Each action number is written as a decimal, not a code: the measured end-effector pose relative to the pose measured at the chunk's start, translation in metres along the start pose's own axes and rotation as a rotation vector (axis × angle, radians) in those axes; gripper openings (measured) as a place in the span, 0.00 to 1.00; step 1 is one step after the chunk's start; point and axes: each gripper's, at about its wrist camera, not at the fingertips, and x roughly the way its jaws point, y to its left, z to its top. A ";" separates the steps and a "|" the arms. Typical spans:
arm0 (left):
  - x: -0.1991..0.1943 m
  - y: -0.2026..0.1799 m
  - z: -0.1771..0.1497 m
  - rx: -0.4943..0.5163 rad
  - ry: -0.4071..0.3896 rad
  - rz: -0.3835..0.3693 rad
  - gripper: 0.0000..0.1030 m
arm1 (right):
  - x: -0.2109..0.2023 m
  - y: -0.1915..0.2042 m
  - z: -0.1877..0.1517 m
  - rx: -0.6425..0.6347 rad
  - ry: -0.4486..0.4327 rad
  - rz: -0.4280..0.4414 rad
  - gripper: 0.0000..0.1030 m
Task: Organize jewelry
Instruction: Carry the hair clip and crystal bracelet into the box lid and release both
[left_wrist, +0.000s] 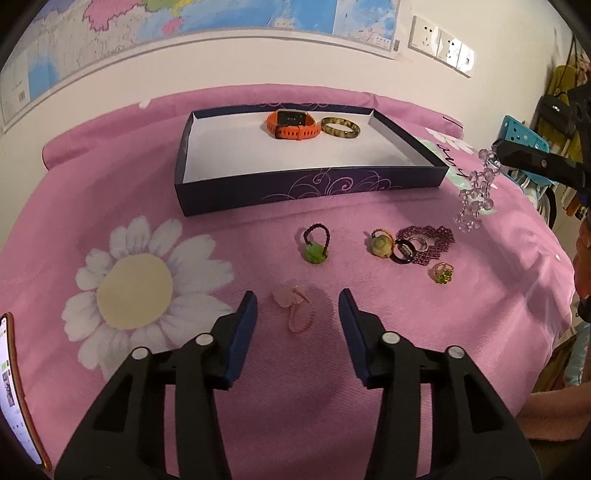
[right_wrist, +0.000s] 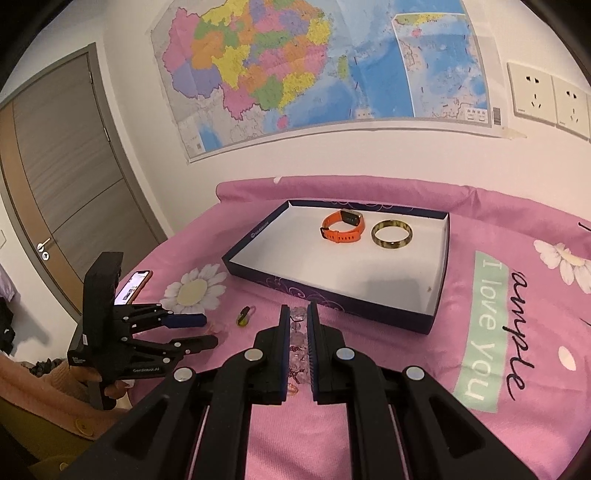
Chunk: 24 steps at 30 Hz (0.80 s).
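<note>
A dark blue box (left_wrist: 314, 184) with a white floor holds an orange watch (left_wrist: 293, 125) and a mottled bangle (left_wrist: 340, 136). My left gripper (left_wrist: 298, 295) is open low over the pink cloth, with a pale pink charm on a bead loop (left_wrist: 293, 306) lying between its fingers, untouched. My right gripper (right_wrist: 298, 308) is shut on a clear pink bead bracelet (left_wrist: 476, 192), which dangles in the air right of the box. On the cloth lie a green charm (left_wrist: 316, 253), a yellowish charm (left_wrist: 381, 245), a black ring (left_wrist: 404, 251), a purple bead band (left_wrist: 436, 240) and a gold ring (left_wrist: 442, 273).
A phone (right_wrist: 133, 286) with its screen lit lies at the left edge of the cloth. A wall with a map (right_wrist: 295, 74) and sockets (right_wrist: 532, 96) rises behind the box. A door (right_wrist: 55, 184) is at the left. A person's sleeve (right_wrist: 44, 398) shows behind the left gripper.
</note>
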 end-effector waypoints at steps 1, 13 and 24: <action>0.001 0.001 0.000 -0.004 0.004 -0.004 0.43 | 0.001 0.000 -0.001 0.002 0.000 0.001 0.07; 0.008 -0.001 0.006 0.005 0.029 0.041 0.20 | 0.010 -0.001 -0.003 0.014 0.014 0.016 0.07; -0.001 -0.003 0.011 0.004 0.004 0.030 0.18 | 0.013 -0.004 0.004 0.022 -0.001 0.015 0.07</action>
